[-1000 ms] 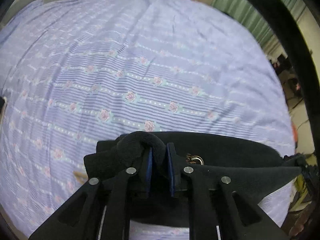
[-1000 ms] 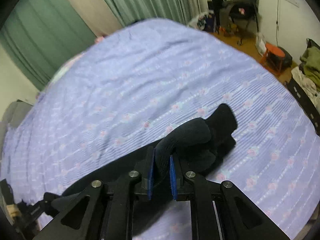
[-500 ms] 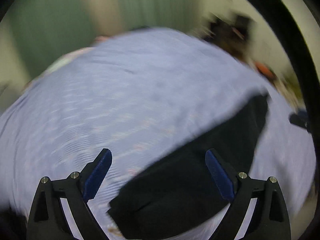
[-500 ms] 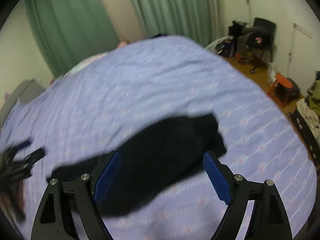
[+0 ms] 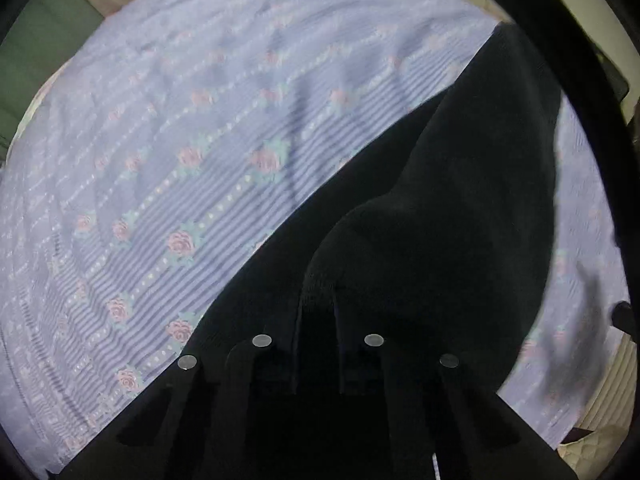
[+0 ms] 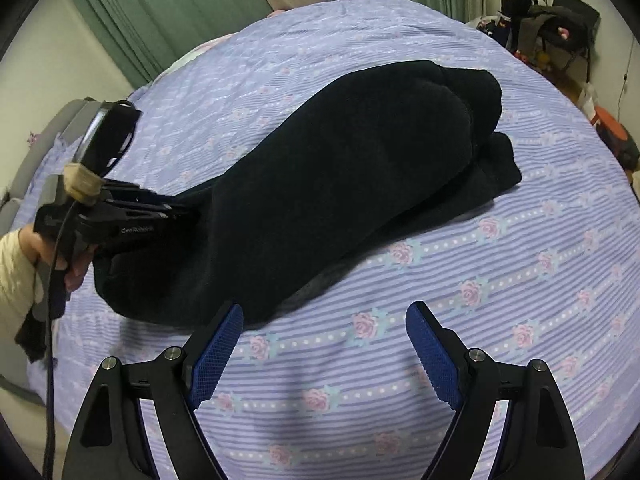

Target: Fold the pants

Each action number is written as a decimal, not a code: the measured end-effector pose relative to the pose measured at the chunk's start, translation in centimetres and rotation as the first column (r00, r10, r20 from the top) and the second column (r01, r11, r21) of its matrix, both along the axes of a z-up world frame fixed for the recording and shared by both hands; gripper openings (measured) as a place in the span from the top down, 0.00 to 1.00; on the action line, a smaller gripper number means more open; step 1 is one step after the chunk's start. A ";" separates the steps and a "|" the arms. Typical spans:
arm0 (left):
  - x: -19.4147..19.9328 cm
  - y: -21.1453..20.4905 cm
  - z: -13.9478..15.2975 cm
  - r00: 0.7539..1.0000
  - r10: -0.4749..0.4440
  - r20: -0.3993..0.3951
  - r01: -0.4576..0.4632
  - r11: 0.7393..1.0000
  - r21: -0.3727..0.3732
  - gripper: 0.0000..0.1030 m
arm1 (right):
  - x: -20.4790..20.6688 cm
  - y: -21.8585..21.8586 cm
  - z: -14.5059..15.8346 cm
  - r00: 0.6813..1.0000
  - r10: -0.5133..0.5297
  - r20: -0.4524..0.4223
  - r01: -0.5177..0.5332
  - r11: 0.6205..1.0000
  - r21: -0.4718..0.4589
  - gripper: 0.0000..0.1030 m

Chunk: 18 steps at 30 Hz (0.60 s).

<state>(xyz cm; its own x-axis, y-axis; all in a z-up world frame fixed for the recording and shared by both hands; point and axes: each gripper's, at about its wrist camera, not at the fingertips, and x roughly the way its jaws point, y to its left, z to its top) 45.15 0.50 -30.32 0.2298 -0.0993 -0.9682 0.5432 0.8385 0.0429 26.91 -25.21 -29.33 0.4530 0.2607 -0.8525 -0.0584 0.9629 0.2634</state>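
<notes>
Left tongs (image 5: 316,320): I have them clenched on a bunched fold of the pants; from the right wrist view they bite the garment's near-left end.
Right tongs (image 6: 324,340): released, blue pads (image 6: 434,354) spread wide, hovering over bare sheet just short of the cloth.
Pants (image 6: 320,184): black, lying in a long folded heap on the bed, directly ahead of my right tongs and running away to the upper right.
Bed (image 6: 500,280): lilac striped sheet with pink roses.
</notes>
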 end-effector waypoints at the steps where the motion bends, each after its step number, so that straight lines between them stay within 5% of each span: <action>1: -0.1 0.3 1.2 0.999 0.006 0.046 -0.006 1.000 -0.003 0.86 | 0.3 -0.2 0.1 1.000 0.004 0.001 -0.004 1.000 0.002 0.18; 6: 3.3 2.7 4.0 0.978 0.121 0.170 -0.117 0.993 -0.031 0.86 | 1.0 0.3 0.3 0.999 0.043 0.031 -0.043 0.999 0.016 0.18; 12: 4.4 1.2 -0.2 0.983 0.103 0.149 -0.116 0.990 0.081 0.85 | 3.6 2.7 -0.2 0.984 0.169 0.055 -0.173 0.982 0.076 0.23; 15: 5.3 1.8 -1.2 0.973 0.179 0.148 -0.192 0.978 0.085 0.69 | 4.5 3.9 -0.4 0.968 0.247 0.053 -0.251 0.963 0.097 0.26; 17: 6.0 2.9 -0.8 0.952 0.256 0.169 -0.273 0.957 0.092 0.48 | 5.0 4.4 -0.7 0.956 0.292 0.039 -0.295 0.947 0.127 0.29; 18: 5.9 3.3 -0.2 0.946 0.271 0.178 -0.288 0.954 0.078 0.48 | 5.4 4.6 -0.9 0.952 0.306 0.033 -0.307 0.942 0.137 0.30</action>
